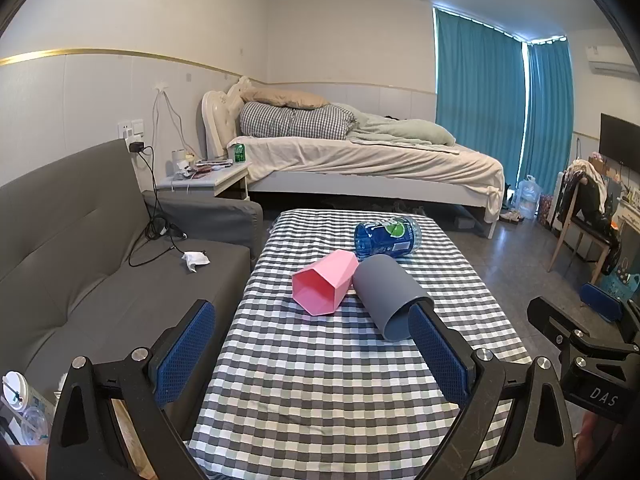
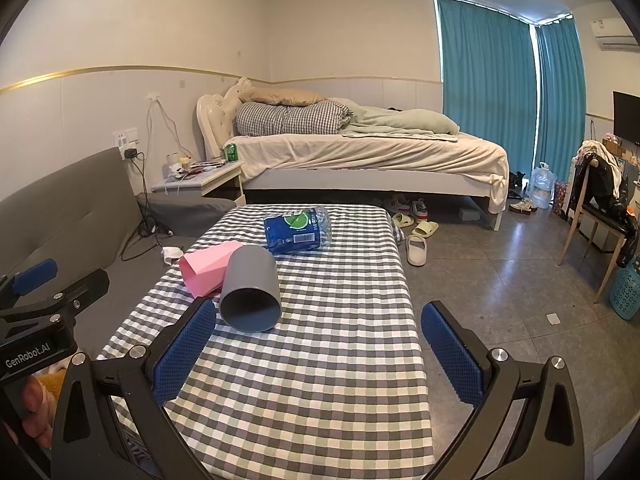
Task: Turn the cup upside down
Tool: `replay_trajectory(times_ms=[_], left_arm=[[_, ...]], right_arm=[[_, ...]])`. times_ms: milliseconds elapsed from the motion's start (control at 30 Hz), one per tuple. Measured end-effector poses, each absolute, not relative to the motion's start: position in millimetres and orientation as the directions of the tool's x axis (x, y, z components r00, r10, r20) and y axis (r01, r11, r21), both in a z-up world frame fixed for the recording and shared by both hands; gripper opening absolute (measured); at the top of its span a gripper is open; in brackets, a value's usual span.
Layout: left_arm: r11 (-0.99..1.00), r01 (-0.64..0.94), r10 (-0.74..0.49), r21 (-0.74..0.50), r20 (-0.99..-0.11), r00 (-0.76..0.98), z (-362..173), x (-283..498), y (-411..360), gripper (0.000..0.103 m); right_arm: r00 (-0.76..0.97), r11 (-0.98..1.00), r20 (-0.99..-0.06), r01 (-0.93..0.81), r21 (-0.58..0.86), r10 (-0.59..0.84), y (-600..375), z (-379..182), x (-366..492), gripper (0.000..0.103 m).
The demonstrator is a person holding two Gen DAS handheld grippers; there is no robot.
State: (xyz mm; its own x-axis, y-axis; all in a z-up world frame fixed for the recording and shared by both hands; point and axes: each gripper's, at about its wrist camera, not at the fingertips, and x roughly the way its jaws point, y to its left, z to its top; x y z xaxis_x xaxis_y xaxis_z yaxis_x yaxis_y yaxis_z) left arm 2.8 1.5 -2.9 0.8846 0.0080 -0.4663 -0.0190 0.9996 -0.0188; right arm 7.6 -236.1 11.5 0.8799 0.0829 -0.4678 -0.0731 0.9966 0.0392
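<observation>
The grey cup (image 1: 390, 298) lies on its side on the checked table (image 1: 320, 380), mouth toward the cameras, touching the pink cup (image 1: 325, 287), also on its side. Behind them lies a blue bottle (image 1: 387, 237). Left gripper (image 1: 312, 354) and right gripper (image 2: 320, 354) hover with fingers spread, holding nothing.

The near half of my counter (image 2: 304, 380) is lying bare in front of both my grippers. Farther along, the grey cup (image 2: 251, 292) is lying on its side, its mouth facing me, and is touching the pink cup (image 2: 206, 270) on its left. The blue bottle (image 2: 296, 230) is lying across just behind them, blocking the far end. A sofa (image 1: 120, 280) is bordering the left edge; open floor (image 2: 500, 280) is running along the right edge.
</observation>
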Motion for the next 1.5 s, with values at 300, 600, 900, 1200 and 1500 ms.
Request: replay_trajectory(times_ms=[300,600,900,1200,1500], left_arm=[[1.0,-0.015,0.005,-0.018,-0.471,0.882,2.0,0.4,-0.4,0.1],[1.0,-0.011,0.004,-0.012,-0.464,0.886,1.1,0.7,-1.7,0.1],[1.0,-0.003,0.0,-0.007,-0.467,0.884,-0.5,1.5,-4.1,0.1],[1.0,0.007,-0.007,-0.003,-0.469,0.883,-3.3,5.8,-8.5,0.1],[1.0,0.016,-0.016,-0.004,-0.475,0.88,-6.1,11.8,-8.1,0.1]], right_arm=[[0.876,0.996,-0.475,-0.074,0.043,0.085,-235.7,12.0,8.3,0.103],[0.875,0.996,-0.476,-0.075,0.046,0.088,-234.8,11.2,10.2,0.103],[0.874,0.996,-0.478,-0.077,0.048,0.09,-236.1,11.4,10.6,0.103],[0.869,0.995,-0.486,-0.07,0.069,0.094,-240.6,9.8,15.1,0.103],[0.871,0.995,-0.482,-0.069,0.077,0.098,-243.0,11.8,17.5,0.103]])
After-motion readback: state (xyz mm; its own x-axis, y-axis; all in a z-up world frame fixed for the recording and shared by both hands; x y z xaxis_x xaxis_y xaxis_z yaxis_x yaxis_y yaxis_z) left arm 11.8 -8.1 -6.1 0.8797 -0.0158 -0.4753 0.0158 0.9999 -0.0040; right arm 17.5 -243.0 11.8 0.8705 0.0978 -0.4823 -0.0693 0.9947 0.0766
